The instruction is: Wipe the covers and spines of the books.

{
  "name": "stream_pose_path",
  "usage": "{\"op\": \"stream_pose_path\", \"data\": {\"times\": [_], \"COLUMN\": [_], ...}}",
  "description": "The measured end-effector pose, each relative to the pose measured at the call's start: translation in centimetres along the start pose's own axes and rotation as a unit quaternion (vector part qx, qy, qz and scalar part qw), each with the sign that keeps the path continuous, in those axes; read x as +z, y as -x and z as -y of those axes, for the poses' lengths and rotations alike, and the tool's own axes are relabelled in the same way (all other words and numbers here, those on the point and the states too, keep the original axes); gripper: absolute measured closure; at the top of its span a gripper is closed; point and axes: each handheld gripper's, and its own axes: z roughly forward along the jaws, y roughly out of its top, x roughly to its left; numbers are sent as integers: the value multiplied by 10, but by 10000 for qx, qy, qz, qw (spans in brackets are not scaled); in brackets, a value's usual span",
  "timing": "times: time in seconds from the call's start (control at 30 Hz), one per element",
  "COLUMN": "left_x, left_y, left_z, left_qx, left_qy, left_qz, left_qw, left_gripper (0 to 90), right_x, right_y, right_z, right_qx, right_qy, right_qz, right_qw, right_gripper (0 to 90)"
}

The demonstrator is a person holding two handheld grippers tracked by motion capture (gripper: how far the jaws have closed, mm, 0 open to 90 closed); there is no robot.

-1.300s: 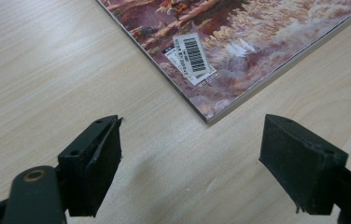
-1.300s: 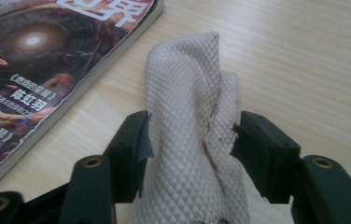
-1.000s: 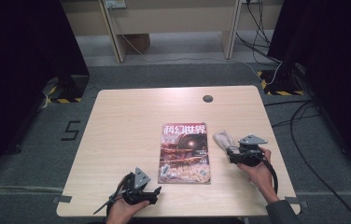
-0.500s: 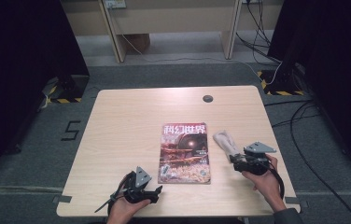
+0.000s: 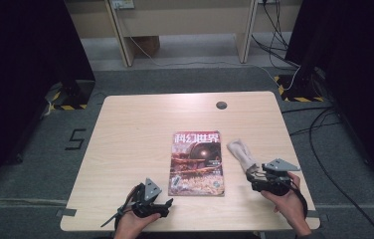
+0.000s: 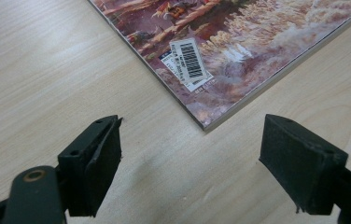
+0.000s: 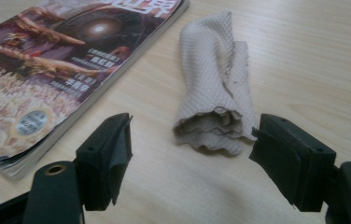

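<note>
A magazine [image 5: 197, 160] with a colourful cover lies flat in the middle of the wooden table [image 5: 135, 129]. Right of it lies a crumpled beige cloth [image 5: 240, 154]. My left gripper [image 5: 167, 203] rests near the table's front edge, open, its jaws framing the magazine's [image 6: 220, 51] near corner with the barcode label; the left gripper [image 6: 192, 140] touches nothing. My right gripper [image 5: 252, 175] stands just behind the cloth's near end. In the right gripper view, the right gripper [image 7: 192, 135] is open and its jaws have just been opening; the cloth [image 7: 215, 93] lies just ahead of the pads, untouched. The magazine [image 7: 47, 70] is at the left there.
A round dark cable hole [image 5: 221, 105] sits near the table's far edge. Cables [image 5: 324, 144] trail on the floor to the right, and a "5" mark [image 5: 74, 138] is on the floor at the left. Wooden desk legs [image 5: 120, 35] stand beyond the table.
My right gripper has drawn back from the cloth toward the near right edge of the table. The cloth, the magazine and the left gripper have stayed put.
</note>
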Motion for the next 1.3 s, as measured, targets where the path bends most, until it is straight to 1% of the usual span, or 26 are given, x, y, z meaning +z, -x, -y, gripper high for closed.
{"op": "stream_pose_path", "data": {"times": [0.17,0.23,0.27,0.4,0.5,0.6,0.73,0.9,0.93,1.03,1.07,1.13,1.23,1.3], "left_x": [0,0,0,0,0,1,1,1,1,1,1,1,1,1], "left_y": [0,0,0,1,1,1,1,2,2,1,1,1,2,2], "left_z": [1,1,1,1,1,1,1,1,1,1,1,2,2,2], "left_qx": [-3,-2,-7,11,12,11,23,21,24,28,29,35,34,35], "left_qy": [17,22,25,12,10,7,-4,-5,-8,-18,-17,-23,-29,-28], "left_qz": [16,9,5,6,11,11,16,14,14,13,13,11,10,11], "left_qw": [10000,10000,10000,10000,10000,10000,10000,10000,10000,10000,10000,10000,10000,10000], "left_gripper": [202,202,202,202,202,202,201,201,202,201,201,202,201,201], "right_x": [-7,-12,-12,-17,-21,-23,-25,-26,-26,-27,-28,-28,-30,-31], "right_y": [-6,-11,-11,-15,-16,-17,-18,-23,-23,-26,-26,-26,-26,-26], "right_z": [3,6,6,10,13,17,22,29,30,32,33,35,37,38], "right_qx": [-145,-142,-142,-235,-250,-204,-259,-306,-349,-370,-339,-400,-349,-373], "right_qy": [30,4,4,-16,-22,-61,-98,-205,-233,-273,-300,-289,-324,-319], "right_qz": [-95,-149,-149,-179,-241,-257,-267,-368,-410,-450,-468,-465,-474,-497], "right_qw": [9998,9998,9998,9996,9994,9994,9993,9986,9983,9979,9979,9977,9977,9976], "right_gripper": [273,269,269,260,241,220,202,184,182,177,176,175,174,174]}}
